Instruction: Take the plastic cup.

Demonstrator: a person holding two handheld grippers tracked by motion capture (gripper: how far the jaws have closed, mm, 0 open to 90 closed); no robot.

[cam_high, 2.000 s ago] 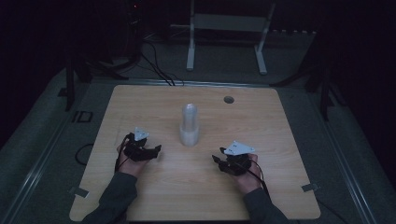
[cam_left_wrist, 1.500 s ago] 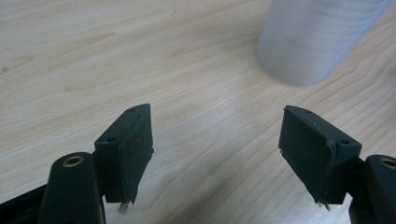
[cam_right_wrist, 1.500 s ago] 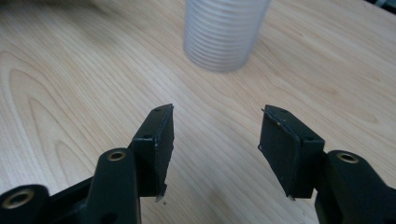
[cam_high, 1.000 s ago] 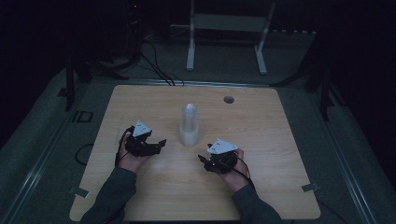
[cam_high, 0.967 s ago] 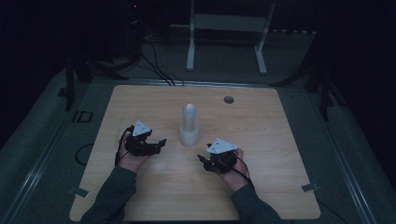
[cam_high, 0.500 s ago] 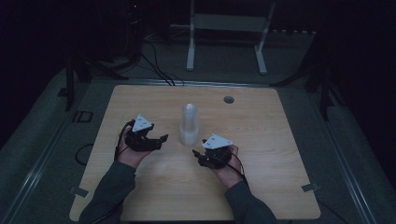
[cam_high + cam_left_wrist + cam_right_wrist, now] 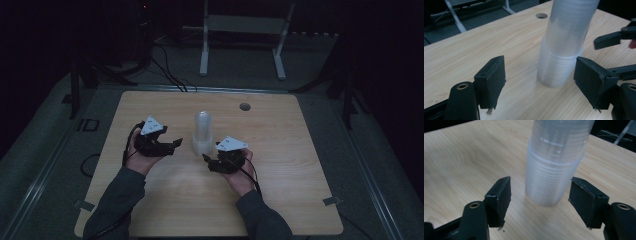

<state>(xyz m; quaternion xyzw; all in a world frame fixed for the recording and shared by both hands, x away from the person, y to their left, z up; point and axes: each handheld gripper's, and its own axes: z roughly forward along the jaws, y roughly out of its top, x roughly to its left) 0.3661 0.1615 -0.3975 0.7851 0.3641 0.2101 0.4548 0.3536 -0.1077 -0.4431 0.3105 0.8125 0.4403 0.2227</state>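
Observation:
A tall stack of translucent plastic cups stands upside down at the middle of the wooden table. My left gripper is held just left of the stack, pointing at it with its jaws open. From the lower right, my right gripper reaches toward the base of the stack. Its jaws have just been opening, with nothing between them. In the left gripper view the stack rises beyond the open left gripper. In the right gripper view the stack stands just past the open right gripper.
A round cable hole lies in the table behind the stack. A white metal stand and cables are on the dark floor beyond the far edge. One of the right gripper's fingers shows at the right of the left gripper view.
Both hands have closed in on the cup stack. The right gripper moved left toward its base and its jaws spread. The left gripper rose and shifted toward the stack.

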